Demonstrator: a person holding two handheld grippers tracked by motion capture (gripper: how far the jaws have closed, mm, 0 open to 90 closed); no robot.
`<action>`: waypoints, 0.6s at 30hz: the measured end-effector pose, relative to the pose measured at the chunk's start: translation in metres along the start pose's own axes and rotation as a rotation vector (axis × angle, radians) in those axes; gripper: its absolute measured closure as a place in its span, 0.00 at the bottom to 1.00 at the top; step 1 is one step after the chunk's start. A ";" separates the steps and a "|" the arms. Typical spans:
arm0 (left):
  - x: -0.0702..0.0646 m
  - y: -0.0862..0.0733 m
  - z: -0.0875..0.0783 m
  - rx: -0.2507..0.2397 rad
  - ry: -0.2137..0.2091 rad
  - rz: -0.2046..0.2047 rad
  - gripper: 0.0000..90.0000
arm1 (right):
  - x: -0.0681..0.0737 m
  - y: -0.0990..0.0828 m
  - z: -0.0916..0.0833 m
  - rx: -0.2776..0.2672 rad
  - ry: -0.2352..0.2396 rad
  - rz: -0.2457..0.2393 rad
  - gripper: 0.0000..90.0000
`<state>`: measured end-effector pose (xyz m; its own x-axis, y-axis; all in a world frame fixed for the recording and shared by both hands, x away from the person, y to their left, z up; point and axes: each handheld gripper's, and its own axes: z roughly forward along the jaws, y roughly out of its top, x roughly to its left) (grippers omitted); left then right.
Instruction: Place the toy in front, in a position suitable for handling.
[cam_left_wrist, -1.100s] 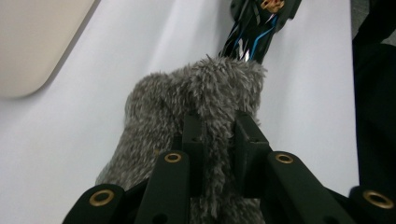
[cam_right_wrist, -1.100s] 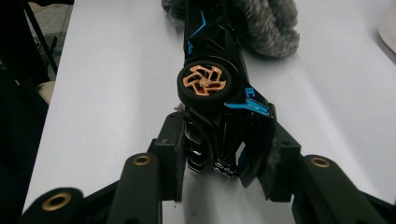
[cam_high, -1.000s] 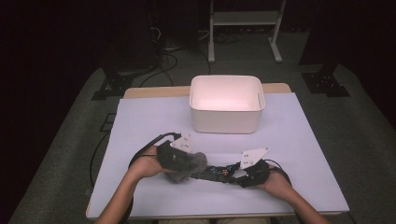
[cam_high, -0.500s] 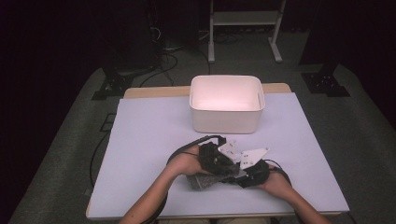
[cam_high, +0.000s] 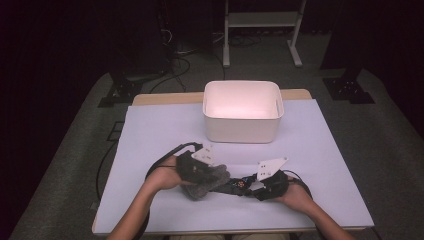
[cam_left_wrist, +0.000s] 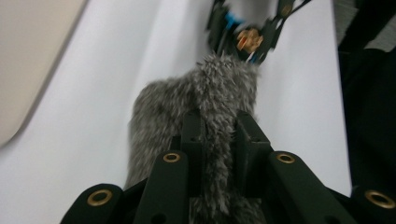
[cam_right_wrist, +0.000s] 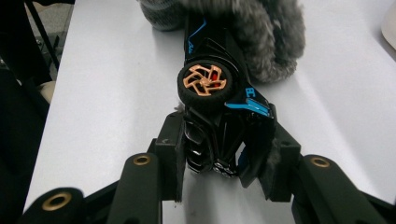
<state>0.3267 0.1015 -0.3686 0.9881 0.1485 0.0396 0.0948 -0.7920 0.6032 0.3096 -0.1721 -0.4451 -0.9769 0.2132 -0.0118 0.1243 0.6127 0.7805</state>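
Right gripper view: blue "B" marking on black toy car (cam_right_wrist: 219, 116).

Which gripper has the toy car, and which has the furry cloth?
The right gripper clamps the black toy car with orange wheels; the left gripper pinches the grey furry cloth.

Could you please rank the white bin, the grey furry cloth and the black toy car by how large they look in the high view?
1. White bin, clearly the largest.
2. Grey furry cloth, held in the left gripper.
3. Black toy car, held in the right gripper; the cloth and gripper hide part of it, so its place below the cloth is unsure.
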 end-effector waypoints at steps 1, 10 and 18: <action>0.001 -0.005 -0.004 0.000 0.011 -0.011 0.85 | 0.000 0.000 0.000 0.000 0.000 0.000 0.63; 0.004 -0.022 -0.008 -0.060 0.012 -0.059 0.85 | 0.000 0.014 0.004 0.035 -0.003 -0.009 0.48; 0.004 -0.014 0.002 -0.080 -0.002 -0.050 0.84 | 0.004 0.043 0.026 0.121 0.007 -0.078 0.53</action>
<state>0.3299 0.1121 -0.3786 0.9825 0.1861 0.0063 0.1346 -0.7335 0.6662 0.3160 -0.1253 -0.4278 -0.9856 0.1564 -0.0645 0.0678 0.7147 0.6961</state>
